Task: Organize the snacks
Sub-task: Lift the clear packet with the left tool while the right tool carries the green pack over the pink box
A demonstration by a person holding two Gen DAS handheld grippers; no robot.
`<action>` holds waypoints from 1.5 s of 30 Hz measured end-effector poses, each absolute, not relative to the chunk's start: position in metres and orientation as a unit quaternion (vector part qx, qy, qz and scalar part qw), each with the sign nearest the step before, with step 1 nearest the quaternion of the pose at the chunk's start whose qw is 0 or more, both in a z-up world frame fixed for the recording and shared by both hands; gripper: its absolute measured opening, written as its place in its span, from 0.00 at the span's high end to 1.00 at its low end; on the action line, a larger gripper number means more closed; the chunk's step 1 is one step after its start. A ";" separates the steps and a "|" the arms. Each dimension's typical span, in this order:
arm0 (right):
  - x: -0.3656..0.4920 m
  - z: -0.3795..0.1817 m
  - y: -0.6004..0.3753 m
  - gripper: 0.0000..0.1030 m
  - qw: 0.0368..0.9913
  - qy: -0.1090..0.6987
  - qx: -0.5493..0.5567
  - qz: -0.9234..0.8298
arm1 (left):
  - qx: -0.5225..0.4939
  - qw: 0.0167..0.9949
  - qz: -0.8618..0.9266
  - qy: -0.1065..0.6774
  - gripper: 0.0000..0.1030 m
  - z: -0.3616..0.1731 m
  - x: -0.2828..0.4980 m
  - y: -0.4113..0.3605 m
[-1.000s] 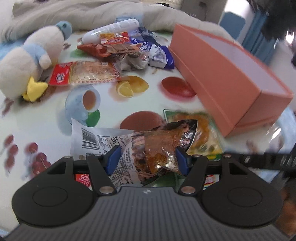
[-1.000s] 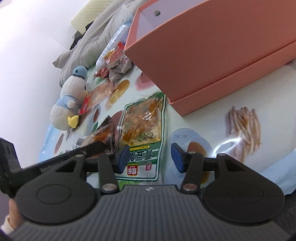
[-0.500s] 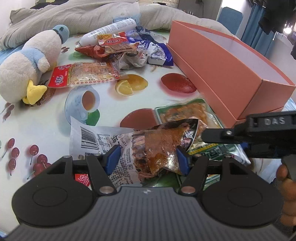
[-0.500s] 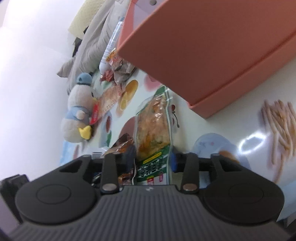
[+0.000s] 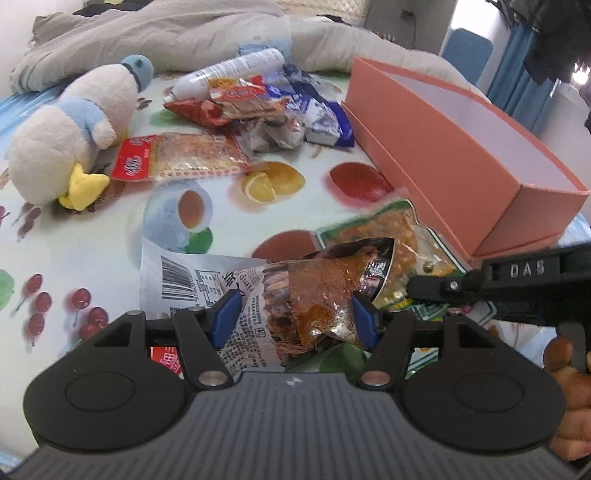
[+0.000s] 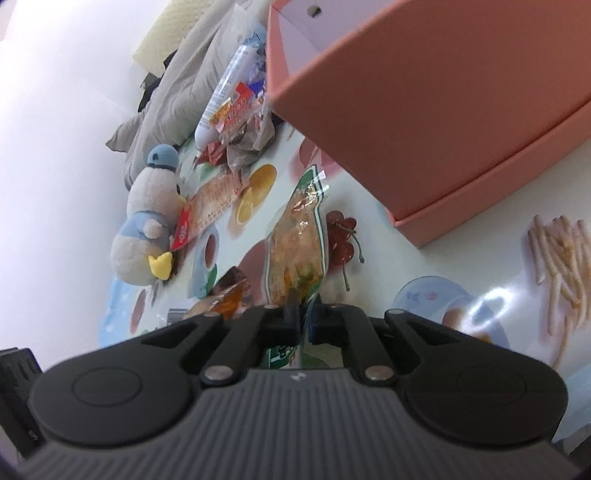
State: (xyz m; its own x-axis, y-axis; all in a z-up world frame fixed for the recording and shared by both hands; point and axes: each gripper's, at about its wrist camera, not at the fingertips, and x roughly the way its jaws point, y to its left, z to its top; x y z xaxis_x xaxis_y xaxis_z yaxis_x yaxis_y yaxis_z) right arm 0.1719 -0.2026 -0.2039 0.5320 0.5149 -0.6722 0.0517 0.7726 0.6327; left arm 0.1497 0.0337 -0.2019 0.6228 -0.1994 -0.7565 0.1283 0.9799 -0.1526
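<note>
My left gripper (image 5: 295,317) is shut on a brown spicy snack packet (image 5: 314,291) with a barcode end, held low over the table. My right gripper (image 6: 303,325) is shut on the near edge of a green-bordered snack packet (image 6: 299,251), which is lifted on edge; the packet also shows in the left wrist view (image 5: 399,236), with the right gripper (image 5: 417,288) beside it. An open pink box (image 5: 461,147) stands at the right, also large in the right wrist view (image 6: 424,110).
A pile of snack packets (image 5: 258,107) and a white tube (image 5: 229,70) lie at the back. A red-ended packet (image 5: 177,155) lies beside a plush duck (image 5: 70,129). A grey blanket (image 5: 166,33) lies behind. The tablecloth (image 5: 92,240) has fruit prints.
My right gripper moved in and closed on the green packet, then tilted it up off the table. My left gripper kept its hold on the brown packet, nearly still.
</note>
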 end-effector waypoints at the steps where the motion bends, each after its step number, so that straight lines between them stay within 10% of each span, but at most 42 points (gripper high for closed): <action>1: 0.169 -0.200 -0.203 0.95 0.824 0.461 0.297 0.141 | -0.046 0.901 -0.089 0.422 0.34 -0.199 0.149 0.035; 45: 0.138 -0.039 -0.194 0.97 0.941 0.303 0.084 0.125 | -0.055 0.942 -0.112 0.310 0.34 -0.043 0.159 0.005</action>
State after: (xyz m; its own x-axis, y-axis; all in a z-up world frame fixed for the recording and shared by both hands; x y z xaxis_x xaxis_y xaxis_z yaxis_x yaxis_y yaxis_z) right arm 0.1385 -0.1937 -0.0386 0.7846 0.2864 -0.5499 -0.1841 0.9545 0.2345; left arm 0.1592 0.0047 -0.0428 0.7821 -0.2451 -0.5729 0.1773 0.9689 -0.1726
